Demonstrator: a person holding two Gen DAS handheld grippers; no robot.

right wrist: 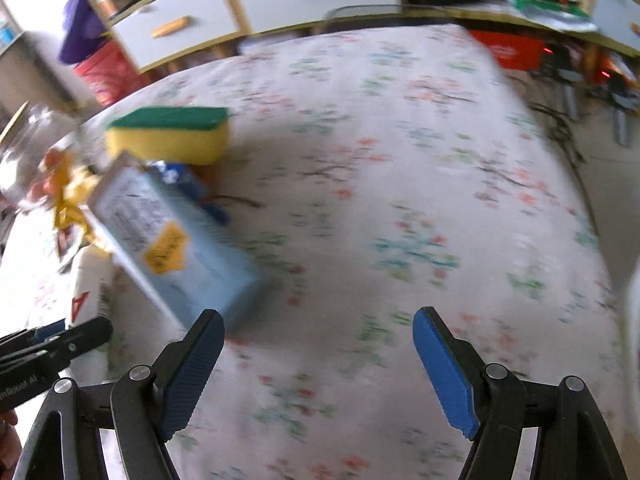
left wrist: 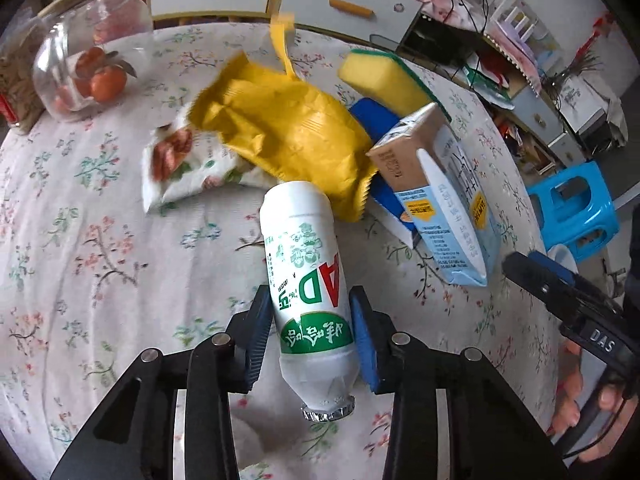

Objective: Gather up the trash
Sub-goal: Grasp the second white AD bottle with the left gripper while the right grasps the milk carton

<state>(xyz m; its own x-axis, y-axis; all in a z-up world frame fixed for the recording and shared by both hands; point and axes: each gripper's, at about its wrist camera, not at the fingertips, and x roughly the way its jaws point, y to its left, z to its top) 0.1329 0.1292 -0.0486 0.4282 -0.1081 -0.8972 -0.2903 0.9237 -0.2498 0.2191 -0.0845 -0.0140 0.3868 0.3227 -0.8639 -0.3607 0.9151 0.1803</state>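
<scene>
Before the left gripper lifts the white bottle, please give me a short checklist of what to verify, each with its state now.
1. White bottle sits between the left gripper pads: ok.
2. Both pads press firmly on the bottle: cannot tell; they stand at its sides, but contact is not clear.
3. Bottle is free of other trash: not ok; the yellow wrapper overlaps its far end.
4. Foil seal on the bottle mouth is in place: ok, as far as visible.
5. Right gripper is empty and open: ok.
6. Blue milk carton is out of the lifting path: ok; it lies apart, to the side.
</scene>
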